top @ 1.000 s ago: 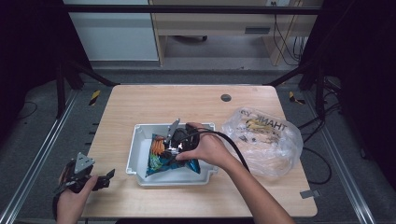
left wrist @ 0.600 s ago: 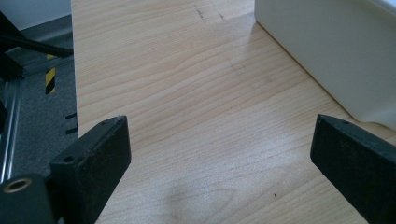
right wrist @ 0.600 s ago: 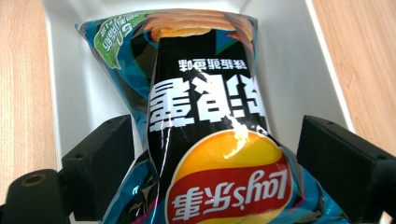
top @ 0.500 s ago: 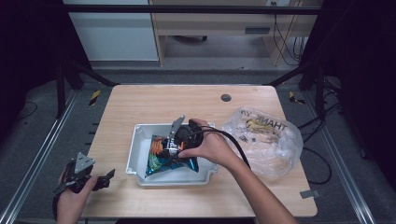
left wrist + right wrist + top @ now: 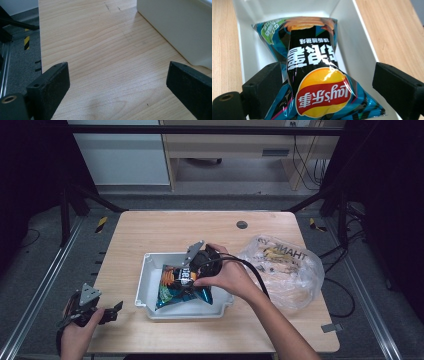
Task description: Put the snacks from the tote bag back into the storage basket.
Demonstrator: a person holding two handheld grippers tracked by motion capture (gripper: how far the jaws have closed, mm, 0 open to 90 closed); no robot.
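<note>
Right gripper [image 5: 324, 82] released, jaws just opening, over the chip bag [image 5: 317, 75] lying in the bin [image 5: 145, 285]. Left gripper [image 5: 117, 82] (at the table's [image 5: 165, 230] seven o'clock) gapes empty.

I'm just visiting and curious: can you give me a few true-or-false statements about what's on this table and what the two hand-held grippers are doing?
1. The chip bag lies inside the white bin. True.
2. The right hand-held gripper is clamped tight on the bag. False: its jaws have just been opening, and they stand apart on either side of the bag, the right one clear of it.
3. The left hand-held gripper holds a chip bag. False: its jaws are open over bare wooden table.
4. A clear plastic bag lies on the table beside the bin, on the right in the high view. True.
5. The white bin sits on the floor. False: it sits on the table.
</note>
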